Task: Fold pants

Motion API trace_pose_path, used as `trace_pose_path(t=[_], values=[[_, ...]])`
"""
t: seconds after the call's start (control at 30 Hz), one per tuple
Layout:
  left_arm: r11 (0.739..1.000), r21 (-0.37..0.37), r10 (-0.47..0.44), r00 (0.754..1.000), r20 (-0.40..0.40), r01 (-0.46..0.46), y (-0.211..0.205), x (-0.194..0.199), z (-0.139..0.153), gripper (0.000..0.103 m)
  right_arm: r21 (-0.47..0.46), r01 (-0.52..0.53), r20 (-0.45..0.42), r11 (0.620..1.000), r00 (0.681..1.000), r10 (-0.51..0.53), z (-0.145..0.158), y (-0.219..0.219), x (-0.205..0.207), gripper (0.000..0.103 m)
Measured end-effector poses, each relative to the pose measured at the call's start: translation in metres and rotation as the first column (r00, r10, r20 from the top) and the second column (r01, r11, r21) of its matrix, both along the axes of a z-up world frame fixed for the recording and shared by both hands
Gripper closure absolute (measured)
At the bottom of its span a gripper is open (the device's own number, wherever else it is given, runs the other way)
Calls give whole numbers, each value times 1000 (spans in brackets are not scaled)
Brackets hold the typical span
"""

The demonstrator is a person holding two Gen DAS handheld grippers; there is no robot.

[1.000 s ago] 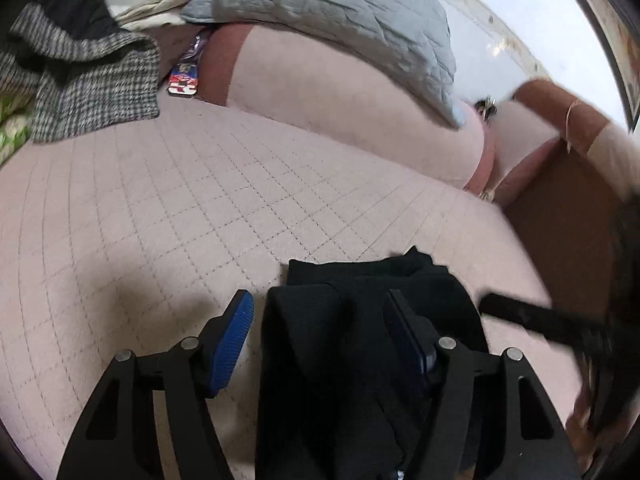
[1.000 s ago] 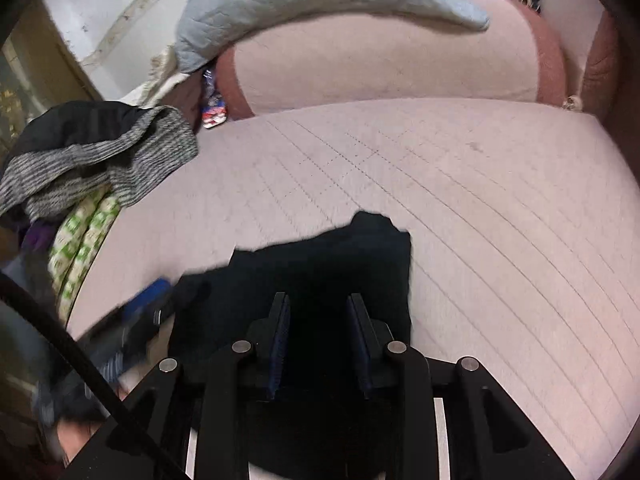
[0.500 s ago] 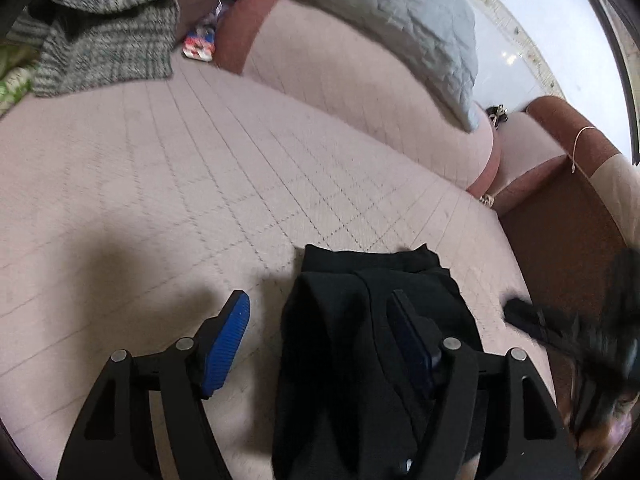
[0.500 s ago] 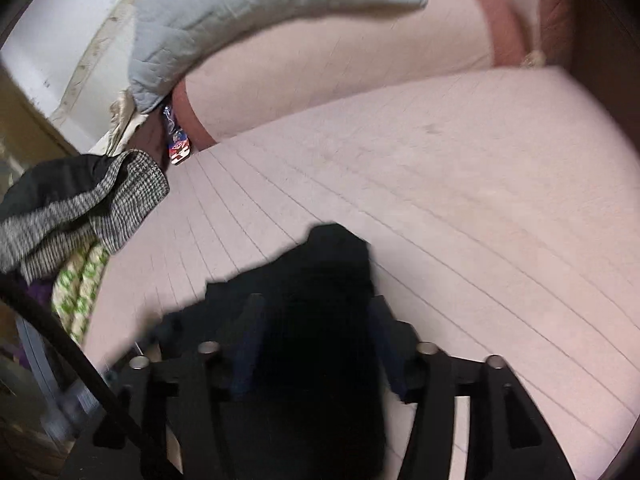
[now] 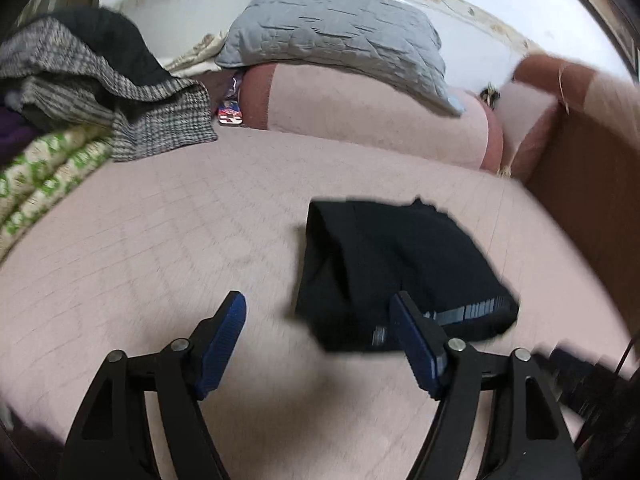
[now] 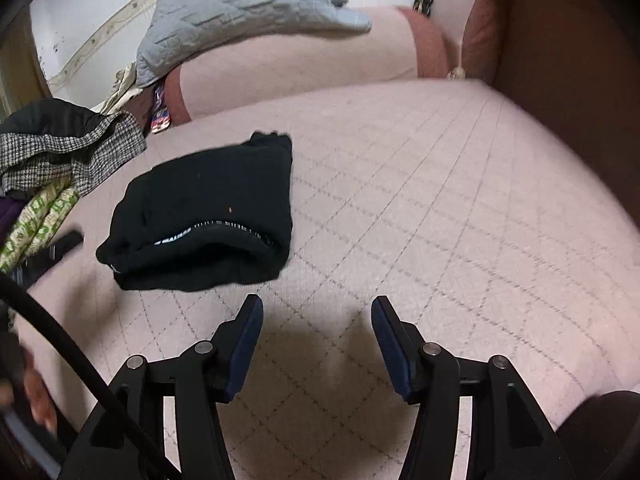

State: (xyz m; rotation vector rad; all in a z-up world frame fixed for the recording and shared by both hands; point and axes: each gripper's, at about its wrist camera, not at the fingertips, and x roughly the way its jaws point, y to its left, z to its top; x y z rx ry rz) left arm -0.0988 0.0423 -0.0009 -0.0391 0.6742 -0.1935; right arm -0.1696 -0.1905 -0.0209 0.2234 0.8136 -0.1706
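The black pants (image 5: 396, 268) lie folded into a compact bundle on the pink quilted sofa seat (image 5: 160, 248), a grey lettered waistband showing at the near edge. My left gripper (image 5: 320, 312) hovers just in front of them, its jaws opening and nothing between them; its right fingertip overlaps the bundle's near edge in the view. In the right wrist view the pants (image 6: 204, 208) rest ahead and to the left. My right gripper (image 6: 316, 316) is drawn back over bare seat, its jaws opening too, with nothing between them.
A pile of clothes, checked grey (image 5: 120, 112) and green-patterned (image 5: 36, 184), sits at the seat's left. A grey quilted cushion (image 5: 336, 36) rests on the backrest. The brown armrest (image 5: 580, 200) bounds the right side. A dark cable (image 6: 80, 368) crosses the right wrist view.
Both grippers have pulled back off the pants, which now lie released on the seat. The right gripper's jaws went from nearly shut on the fabric to wide apart.
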Motion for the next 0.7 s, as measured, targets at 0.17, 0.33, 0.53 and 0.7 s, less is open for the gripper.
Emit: trace_pose_path(t=[0.17,0.33,0.53,0.7], values=[[996,84,-36,999,-24,38,-9,-14,-14,27,-18,-19,17,1000,1000,19,0,5,-5,33],[996,75,-37,999,-36,40,-9,-13,-16,27,-27,-39,-4,999,999,39,-6,12,-5,33],[995,88,-43,998,-40,46,-11,-11,-17,27,-41,-40,-23,998,999,39,-11,15,1,32],[996,73,-44,997,-66,49,-8,-7,-18,27,-69,-52,-35,996,998,50,-15,21,4,32]])
